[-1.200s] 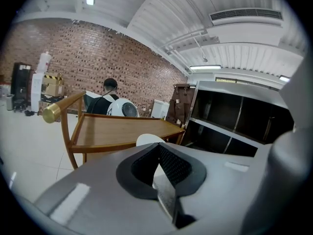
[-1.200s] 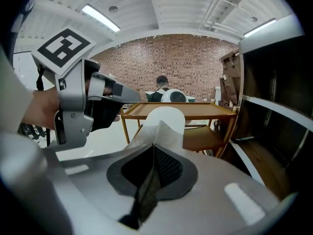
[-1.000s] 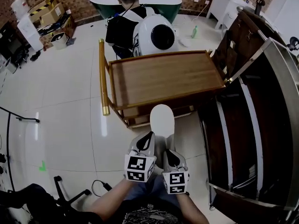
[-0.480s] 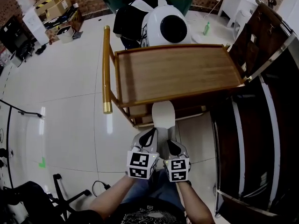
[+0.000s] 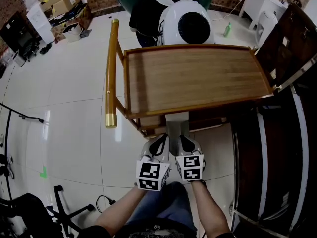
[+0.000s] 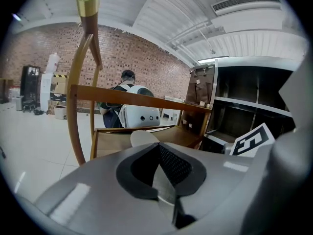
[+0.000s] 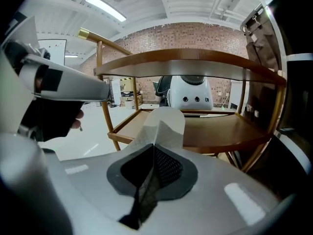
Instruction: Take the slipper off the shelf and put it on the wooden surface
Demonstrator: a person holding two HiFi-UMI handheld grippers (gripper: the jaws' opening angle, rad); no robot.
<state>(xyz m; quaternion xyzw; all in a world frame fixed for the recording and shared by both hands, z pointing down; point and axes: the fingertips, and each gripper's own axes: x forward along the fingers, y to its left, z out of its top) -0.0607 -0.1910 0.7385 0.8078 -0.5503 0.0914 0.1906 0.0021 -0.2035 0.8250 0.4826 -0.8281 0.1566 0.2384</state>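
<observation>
Bringing pale flat slipper (image 5: 177, 128) down, tucking toe under wooden trolley's top tray (image 5: 198, 78), levelling right gripper (image 5: 184, 142) with left gripper (image 5: 160, 143).

Left gripper (image 5: 162, 139), right gripper (image 5: 183, 139) (grey), blue jeans (image 5: 159, 208)

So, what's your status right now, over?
Left claw, right claw both shut on white slipper. Slipper's toe under wooden cart top. Nothing blocking it.

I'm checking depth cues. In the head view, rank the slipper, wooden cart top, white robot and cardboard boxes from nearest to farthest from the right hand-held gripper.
1. slipper, clamped in the right hand-held gripper.
2. wooden cart top, just ahead and above.
3. white robot, beyond it.
4. cardboard boxes, far left by the brick wall.
</observation>
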